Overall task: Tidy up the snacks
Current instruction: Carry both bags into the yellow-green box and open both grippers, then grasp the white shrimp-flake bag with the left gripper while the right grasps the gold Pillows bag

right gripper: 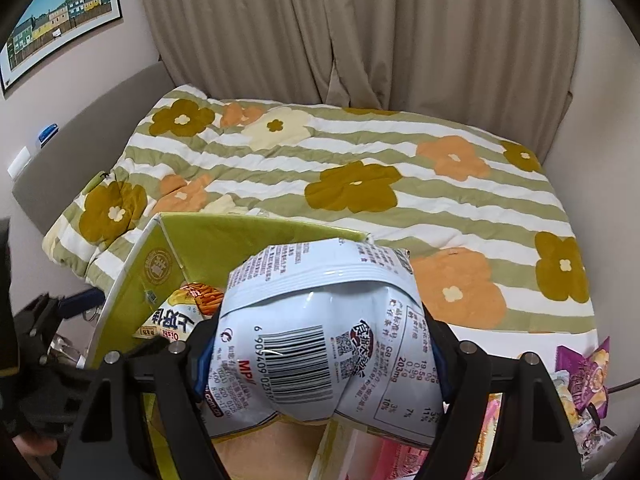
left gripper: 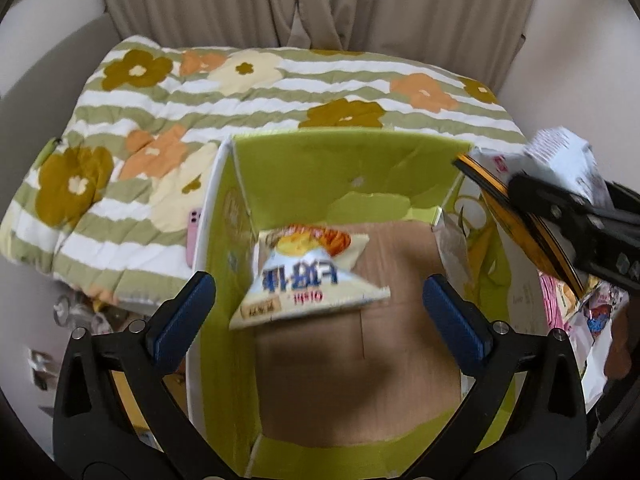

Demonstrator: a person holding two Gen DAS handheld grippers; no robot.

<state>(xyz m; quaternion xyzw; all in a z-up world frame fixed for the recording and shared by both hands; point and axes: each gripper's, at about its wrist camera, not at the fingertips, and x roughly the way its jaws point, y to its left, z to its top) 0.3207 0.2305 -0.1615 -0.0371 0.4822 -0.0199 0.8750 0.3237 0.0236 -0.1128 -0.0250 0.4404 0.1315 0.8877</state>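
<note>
Filling the far side of the room, beige curtains (right gripper: pixel 352 28) hang behind a bed spread with a striped, flowered quilt (left gripper: pixel 248 92), and a framed picture (right gripper: pixel 60 16) of coloured houses sits on the wall at far left. Near the quilt's near edge stands an open cardboard box (left gripper: pixel 400 156) with green flaps and a bare brown floor. Inside it, toward the far left corner, a cream snack bag (left gripper: pixel 308 276) with blue lettering is caught blurred and tilted; I cannot tell whether it has landed. Above the box, the left gripper (left gripper: pixel 320 312) stands wide open, its blue pads clear of that bag. Over the box's right side, the right gripper (right gripper: pixel 320 356) is clamped on a puffy white snack bag (right gripper: pixel 320 320), barcode facing up. Right of the box lies a heap of other snack packets (right gripper: pixel 580 372), pink and purple.
</note>
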